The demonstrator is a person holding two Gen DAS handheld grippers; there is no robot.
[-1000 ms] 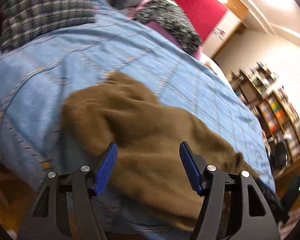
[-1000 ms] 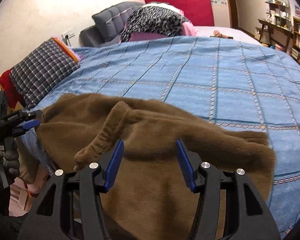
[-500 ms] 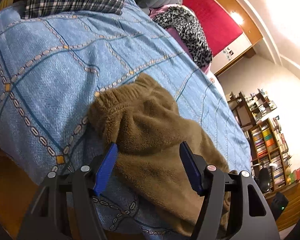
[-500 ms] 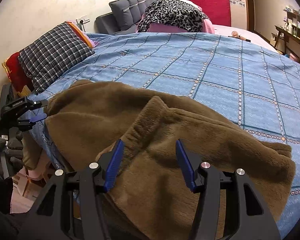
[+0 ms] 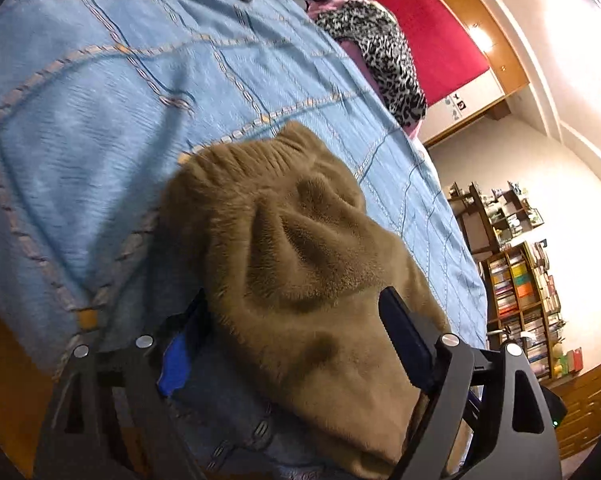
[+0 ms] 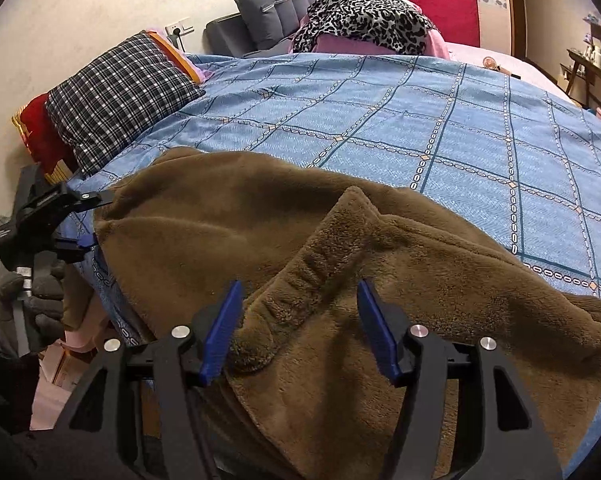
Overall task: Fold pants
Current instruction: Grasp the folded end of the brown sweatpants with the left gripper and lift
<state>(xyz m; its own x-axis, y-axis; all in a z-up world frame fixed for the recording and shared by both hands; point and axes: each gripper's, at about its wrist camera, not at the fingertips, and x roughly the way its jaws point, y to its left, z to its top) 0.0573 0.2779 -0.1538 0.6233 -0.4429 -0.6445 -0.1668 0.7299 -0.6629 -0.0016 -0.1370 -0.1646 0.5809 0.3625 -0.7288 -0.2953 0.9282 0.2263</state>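
Observation:
Brown fleece pants [image 6: 260,232] lie crumpled at the near edge of a bed with a blue checked cover [image 6: 420,120]. In the left wrist view the pants' end with a ribbed band [image 5: 300,248] bulges between my left gripper's [image 5: 292,320] open jaws, the fabric draped over its left finger [image 5: 180,352]. In the right wrist view my right gripper [image 6: 300,320] is open around a raised ribbed fold [image 6: 316,276] of the pants. The left gripper [image 6: 88,220] also shows there, at the pants' left end.
A plaid pillow [image 6: 116,96] and a red cushion [image 6: 40,132] lie at the bed's left. A leopard-print cloth [image 6: 364,12] and a grey headboard cushion [image 6: 268,4] sit at the far end. Bookshelves [image 5: 516,288] stand beyond the bed.
My left gripper has moved in so the pants' end now sits between its jaws. My right gripper has closed in on the raised fold.

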